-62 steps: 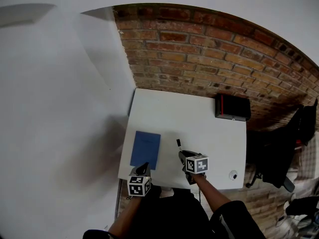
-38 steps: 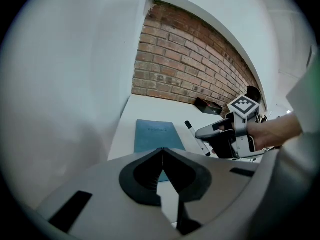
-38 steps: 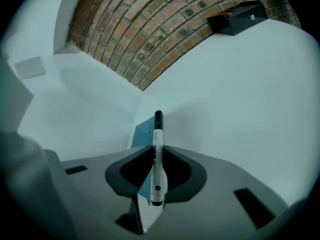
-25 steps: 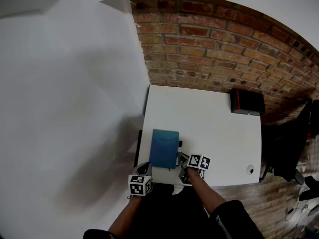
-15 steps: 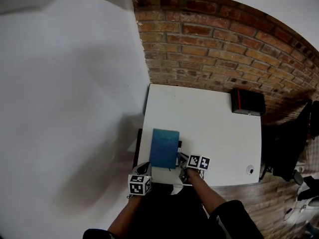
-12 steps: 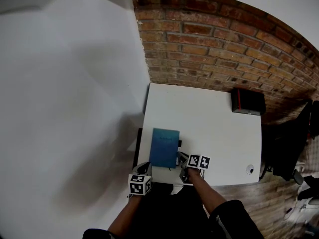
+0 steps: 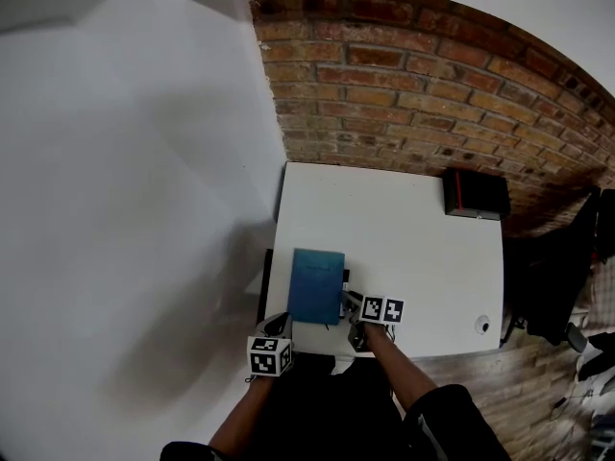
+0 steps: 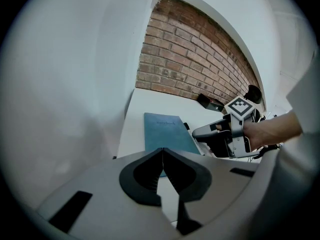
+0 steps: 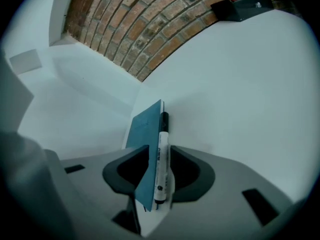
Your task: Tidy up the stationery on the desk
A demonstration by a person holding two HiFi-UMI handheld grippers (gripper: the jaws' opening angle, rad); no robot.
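A round thing (image 7: 481,326) on the desk (image 7: 404,219) is too small to identify.

Red brick wall (image 7: 432,75), white side wall (image 7: 125,209)

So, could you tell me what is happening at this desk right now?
A person is tidying a white desk with a gripper in each hand. The right gripper is at the near end of a blue notebook, with a marker and the notebook's edge between its jaws. Those jaws have just been opening and are not pressing on either. The left gripper is shut and empty, hovering by the desk's near edge.
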